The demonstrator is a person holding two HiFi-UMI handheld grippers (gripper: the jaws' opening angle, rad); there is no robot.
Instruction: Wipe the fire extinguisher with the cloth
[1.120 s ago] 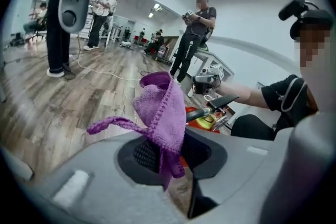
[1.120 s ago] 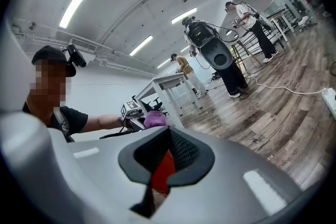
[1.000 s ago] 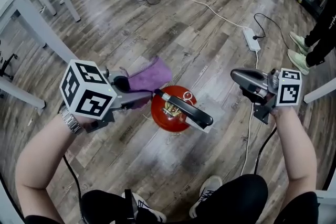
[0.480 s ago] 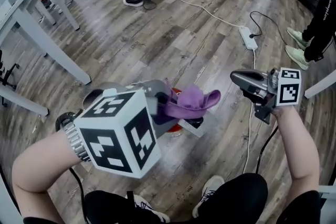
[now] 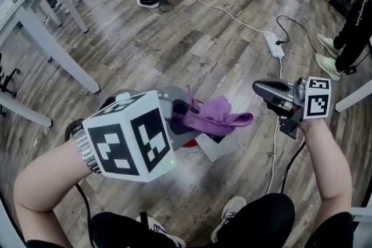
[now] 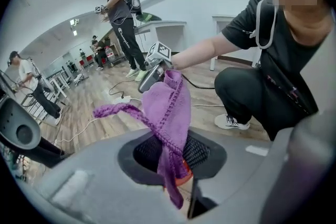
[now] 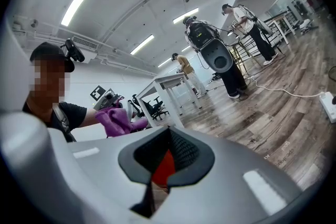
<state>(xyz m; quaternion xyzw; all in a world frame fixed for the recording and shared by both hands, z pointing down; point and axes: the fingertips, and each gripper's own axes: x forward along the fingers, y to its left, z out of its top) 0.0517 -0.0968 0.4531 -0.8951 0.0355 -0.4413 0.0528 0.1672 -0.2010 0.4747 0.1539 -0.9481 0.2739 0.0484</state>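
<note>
The left gripper [image 6: 173,164] pinches the purple knitted cloth [image 5: 218,116] just above the red fire extinguisher [image 5: 187,146], which stands on the floor mostly hidden; the right gripper [image 5: 257,89] is closed, empty, apart; I would lower the loose cloth onto the red body and rub around it with a tight pinch

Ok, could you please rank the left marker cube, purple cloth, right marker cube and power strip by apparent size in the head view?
left marker cube, nearest the camera
purple cloth
right marker cube
power strip, farthest away
</note>
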